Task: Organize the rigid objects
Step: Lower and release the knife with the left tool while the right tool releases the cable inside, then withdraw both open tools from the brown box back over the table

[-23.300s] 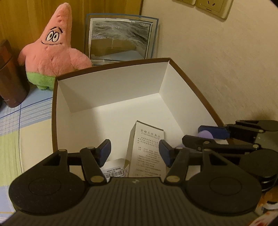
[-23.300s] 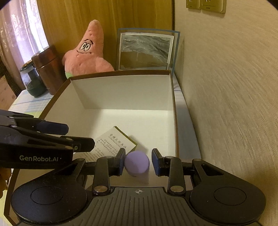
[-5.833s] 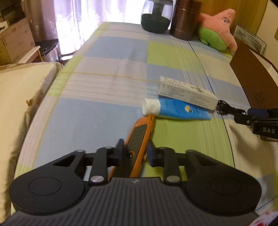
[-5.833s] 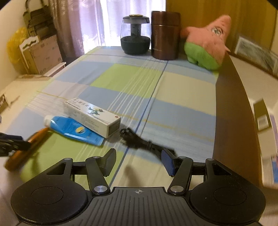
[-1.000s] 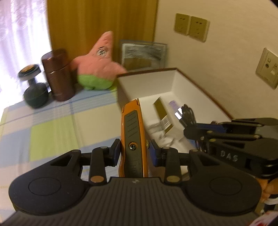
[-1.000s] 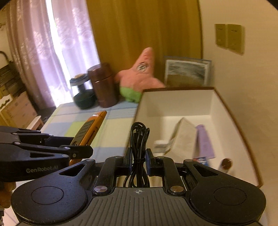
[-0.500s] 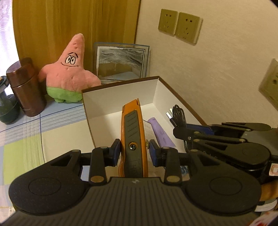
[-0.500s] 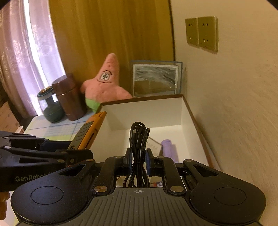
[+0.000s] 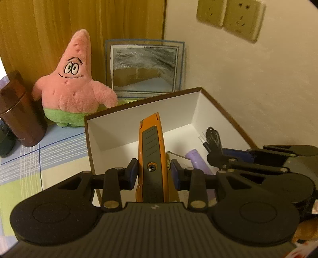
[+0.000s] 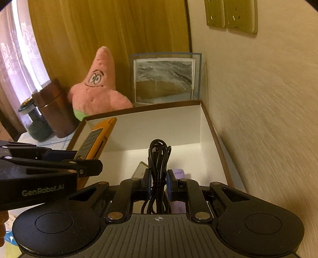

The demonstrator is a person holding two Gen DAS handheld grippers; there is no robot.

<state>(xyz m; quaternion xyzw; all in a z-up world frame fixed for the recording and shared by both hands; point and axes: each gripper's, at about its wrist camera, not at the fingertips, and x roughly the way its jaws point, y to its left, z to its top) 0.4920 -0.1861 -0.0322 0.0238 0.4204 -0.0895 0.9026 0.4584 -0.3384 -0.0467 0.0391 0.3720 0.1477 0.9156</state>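
Nearest to the left wrist camera, an orange utility knife point(image 9: 152, 156) is clamped between the blue pads of the left gripper point(image 9: 154, 171), jaws narrowed tight against its sides. The knife is held lengthwise along the fingers, tip pointing away, out over the open box point(image 9: 139, 111).

Same story on the other side: a bundled black cable point(image 10: 159, 158) is pinched in the right gripper point(image 10: 158, 183), jaws nearly together, with the loops sticking up above the pads. It's also held over the box, toward the right wall.

Down inside the white-lined, brown-edged box, a purple tube point(image 9: 195, 158) can be seen lying on the floor near the front right part, plus the corner of a small printed carton point(image 10: 140, 168) just beside it. Whether the 2 are touching can't be told, since the grippers block that bit.

Past the box's far edge, a pink star plush point(image 9: 74, 83) is sat on the checked cloth point(image 9: 29, 158), with a framed picture point(image 9: 144, 68) leaned against the wall at the far right corner. A brown canister point(image 9: 18, 123) is stood left of the plush. 2 wall sockets point(image 9: 230, 16) are mounted up on the right wall.
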